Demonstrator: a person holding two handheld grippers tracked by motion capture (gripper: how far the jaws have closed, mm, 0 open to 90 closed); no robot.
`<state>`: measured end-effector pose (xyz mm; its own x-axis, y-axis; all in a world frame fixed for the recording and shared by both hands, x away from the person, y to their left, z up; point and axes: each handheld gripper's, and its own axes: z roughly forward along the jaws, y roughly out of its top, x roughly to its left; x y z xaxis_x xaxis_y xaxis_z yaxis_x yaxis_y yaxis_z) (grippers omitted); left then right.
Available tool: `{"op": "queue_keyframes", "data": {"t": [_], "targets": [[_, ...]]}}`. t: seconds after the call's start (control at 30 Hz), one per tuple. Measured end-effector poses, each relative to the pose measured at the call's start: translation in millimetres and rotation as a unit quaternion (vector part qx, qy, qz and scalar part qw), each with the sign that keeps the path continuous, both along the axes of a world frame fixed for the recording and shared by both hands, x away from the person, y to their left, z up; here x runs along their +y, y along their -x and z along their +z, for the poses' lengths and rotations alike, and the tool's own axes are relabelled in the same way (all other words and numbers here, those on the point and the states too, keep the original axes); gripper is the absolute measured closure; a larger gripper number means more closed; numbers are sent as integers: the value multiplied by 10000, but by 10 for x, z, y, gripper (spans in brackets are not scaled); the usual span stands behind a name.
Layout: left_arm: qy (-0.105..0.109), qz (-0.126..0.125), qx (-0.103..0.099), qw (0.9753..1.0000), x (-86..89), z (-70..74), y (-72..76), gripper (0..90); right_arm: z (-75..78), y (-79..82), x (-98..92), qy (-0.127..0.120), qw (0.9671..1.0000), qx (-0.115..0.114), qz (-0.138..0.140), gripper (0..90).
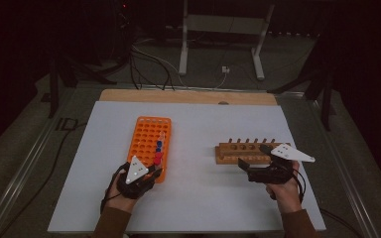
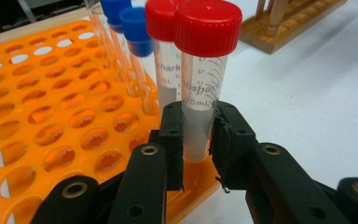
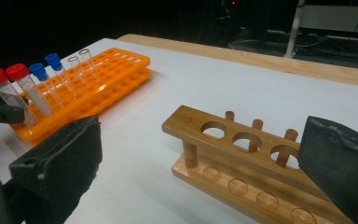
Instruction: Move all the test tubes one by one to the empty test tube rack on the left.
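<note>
An orange tube rack (image 1: 146,139) lies left of centre, with red- and blue-capped tubes (image 1: 158,151) along its right edge. My left gripper (image 1: 155,171) is at the rack's near right corner. In the left gripper view its jaws (image 2: 198,126) press both sides of the nearest red-capped tube (image 2: 200,79), which stands upright in the rack (image 2: 51,116). A second red-capped tube (image 2: 163,60) stands just behind it. My right gripper (image 1: 255,159) is open wide in front of a wooden rack (image 1: 243,151). Its holes (image 3: 242,140) are empty.
Two blue-capped tubes (image 2: 133,32) and uncapped clear tubes (image 3: 81,63) stand farther along the orange rack (image 3: 112,74). The white table top (image 1: 198,198) ends in a wooden strip (image 1: 188,95) at the far side. Cables and a metal stand (image 1: 223,44) are on the floor beyond.
</note>
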<state>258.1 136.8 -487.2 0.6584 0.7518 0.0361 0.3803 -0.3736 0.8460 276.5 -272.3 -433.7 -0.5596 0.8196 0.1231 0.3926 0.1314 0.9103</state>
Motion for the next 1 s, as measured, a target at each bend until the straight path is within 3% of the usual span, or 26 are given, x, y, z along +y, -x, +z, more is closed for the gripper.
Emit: {"op": "queue_keyframes", "data": {"t": [0.4, 0.63, 0.73, 0.87, 1.0], "targets": [[-217, -13, 90, 9997, -24, -35, -5, 756, -42, 42, 29, 162, 9998, -86, 16, 0], [-116, -9, 212, 9997, 5, -20, 1, 709, -57, 63, 18, 127, 9999, -112, 13, 0], [-24, 14, 165, 9999, 25, 37, 30, 642, -68, 70, 2, 103, 9999, -125, 3, 0], [296, 90, -38, 9995, 117, 137, 77, 560, -81, 77, -17, 99, 9998, -163, 7, 0], [754, 210, -325, 9964, 257, 260, 120, 474, -106, 80, -54, 87, 9998, -190, -10, 0]]}}
